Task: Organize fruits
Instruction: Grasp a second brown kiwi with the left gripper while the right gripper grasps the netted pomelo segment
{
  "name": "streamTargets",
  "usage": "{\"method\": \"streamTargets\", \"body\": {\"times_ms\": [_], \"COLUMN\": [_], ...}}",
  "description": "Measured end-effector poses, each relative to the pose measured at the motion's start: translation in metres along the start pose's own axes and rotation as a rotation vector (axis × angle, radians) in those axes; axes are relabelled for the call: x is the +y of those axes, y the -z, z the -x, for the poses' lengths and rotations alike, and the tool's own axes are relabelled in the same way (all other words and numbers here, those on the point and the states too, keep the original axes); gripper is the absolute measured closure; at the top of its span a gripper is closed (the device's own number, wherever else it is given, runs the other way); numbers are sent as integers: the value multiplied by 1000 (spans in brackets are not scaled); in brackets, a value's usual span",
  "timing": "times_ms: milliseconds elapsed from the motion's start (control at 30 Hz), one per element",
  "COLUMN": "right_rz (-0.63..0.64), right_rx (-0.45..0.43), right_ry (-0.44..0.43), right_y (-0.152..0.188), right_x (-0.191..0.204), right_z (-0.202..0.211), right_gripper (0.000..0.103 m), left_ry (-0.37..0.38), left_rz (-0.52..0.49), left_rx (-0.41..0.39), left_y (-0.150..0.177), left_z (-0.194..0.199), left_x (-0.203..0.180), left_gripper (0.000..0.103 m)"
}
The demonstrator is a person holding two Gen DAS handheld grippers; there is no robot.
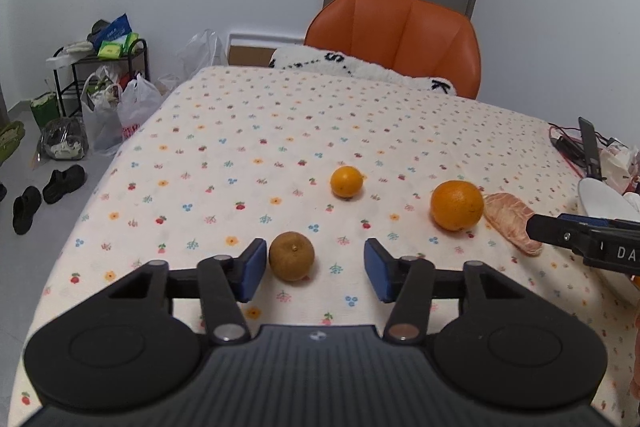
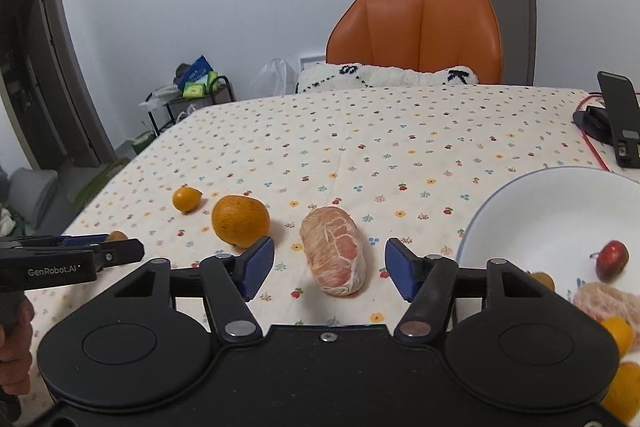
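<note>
Here brown fruit [image 1: 291, 256] between spread left fingers [image 1: 252, 269]

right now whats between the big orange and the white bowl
The peeled pomelo segment lies between the big orange and the white bowl, flanked by the open right gripper; the right wrist view shows it.
</note>
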State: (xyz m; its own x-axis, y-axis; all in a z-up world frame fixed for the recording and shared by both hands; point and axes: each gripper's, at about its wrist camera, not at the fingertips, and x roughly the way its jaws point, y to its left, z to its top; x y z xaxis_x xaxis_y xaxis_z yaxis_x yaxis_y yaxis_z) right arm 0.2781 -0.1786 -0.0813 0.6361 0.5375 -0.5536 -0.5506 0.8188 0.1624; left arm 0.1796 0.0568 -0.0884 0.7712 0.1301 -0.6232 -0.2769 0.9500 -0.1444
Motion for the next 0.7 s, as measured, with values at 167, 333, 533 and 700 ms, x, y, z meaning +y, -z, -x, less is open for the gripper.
{"method": "streamTargets", "body": {"times_ms": [167, 333, 533, 700], "right_rz": [35, 88, 149, 208], "right_rx": [12, 39, 84, 130], "right_ry": [23, 37, 63, 61], "right_y": [-3, -6, -10, -8], "right_x": [1, 5, 9, 15], "right_z": [-11, -21, -31, -31], "right_gripper": [44, 49, 49, 47], "left_ry": [-15, -19, -11, -8], "left_rz": [-15, -26, -26, -17], "left_rx": [7, 4, 5, 1], "left_y": [-2, -4, -4, -3], "left_z": [-4, -6, -4, 0], "left_x": [1, 0, 0, 0], "left_gripper": [75, 79, 79, 79]}}
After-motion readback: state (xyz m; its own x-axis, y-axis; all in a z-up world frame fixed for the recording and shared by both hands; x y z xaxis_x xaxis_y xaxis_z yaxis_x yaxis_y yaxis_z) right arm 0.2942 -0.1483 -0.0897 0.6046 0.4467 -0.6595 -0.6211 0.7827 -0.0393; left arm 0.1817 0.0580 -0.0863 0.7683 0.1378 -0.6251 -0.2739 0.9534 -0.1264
